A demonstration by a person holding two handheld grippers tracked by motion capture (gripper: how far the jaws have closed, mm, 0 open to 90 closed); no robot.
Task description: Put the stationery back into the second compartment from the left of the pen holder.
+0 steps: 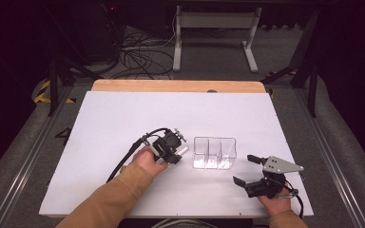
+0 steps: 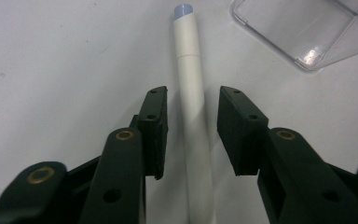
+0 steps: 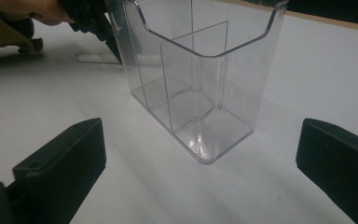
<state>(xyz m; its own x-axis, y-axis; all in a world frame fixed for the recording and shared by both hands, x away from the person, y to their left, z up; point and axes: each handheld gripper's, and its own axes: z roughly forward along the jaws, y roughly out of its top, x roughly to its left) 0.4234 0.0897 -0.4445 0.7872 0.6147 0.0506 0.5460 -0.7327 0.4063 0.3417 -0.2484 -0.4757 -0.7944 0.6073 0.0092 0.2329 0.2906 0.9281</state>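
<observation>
White marker [image 2: 192, 93] with a pale blue end lies flat on the white bench [image 1: 123, 114], between the parted jaws of the left claw [image 2: 192, 123], neither pad touching it. Clear plastic organiser [image 3: 200, 79], upright with dividers, stands just beside the marker's tip, its compartments holding nothing. Right claw [image 3: 200, 163] faces it, jaws wide and well apart

Lighting: bright and even on the white table [image 1: 123, 118], its surroundings dark in the high view. Shadows: soft, short. Glare: small highlights on the clear organizer [image 3: 200, 140] (also at its corner in the left gripper view). Focus: nearest jaws slightly blurred; all pictures mildly soft.
</observation>
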